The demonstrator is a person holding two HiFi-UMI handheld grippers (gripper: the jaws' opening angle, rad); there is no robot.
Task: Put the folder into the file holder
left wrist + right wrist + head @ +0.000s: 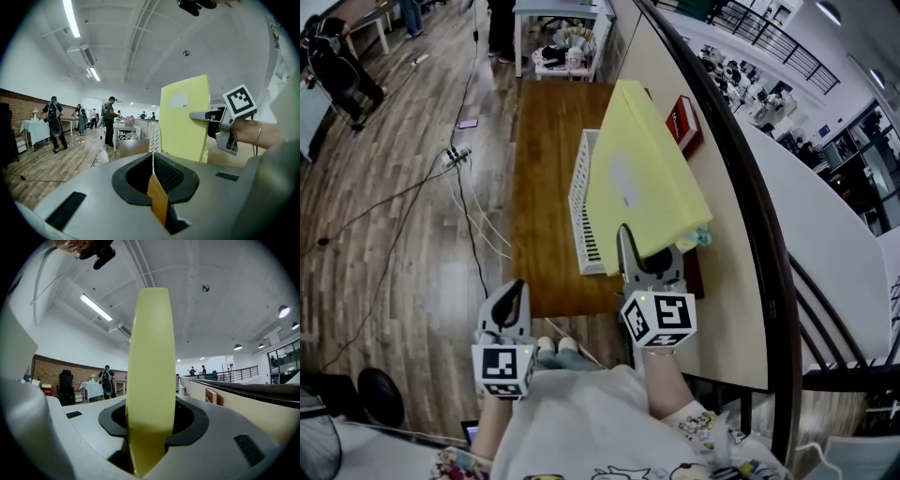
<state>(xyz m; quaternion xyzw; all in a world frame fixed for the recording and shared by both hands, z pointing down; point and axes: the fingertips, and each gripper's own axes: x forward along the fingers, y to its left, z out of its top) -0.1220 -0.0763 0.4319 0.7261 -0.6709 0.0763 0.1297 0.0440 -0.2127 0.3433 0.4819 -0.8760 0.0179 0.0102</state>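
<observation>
My right gripper [649, 258] is shut on the lower edge of a yellow folder [642, 178] and holds it up, tilted, over the brown table [544, 187]. A white slotted file holder [584, 202] stands on that table, just left of and under the folder. In the right gripper view the folder [151, 371] stands edge-on between the jaws of that gripper [150, 425]. My left gripper [514, 298] hangs low near the table's front edge, jaws together and holding nothing. The left gripper view shows its closed jaws [152, 174], the folder [184, 117] and the file holder [154, 138].
A red book [684, 124] lies on the curved beige counter [727, 234] right of the table. Cables and a power strip [457, 155] run across the wooden floor on the left. People stand far back in the room [110, 119].
</observation>
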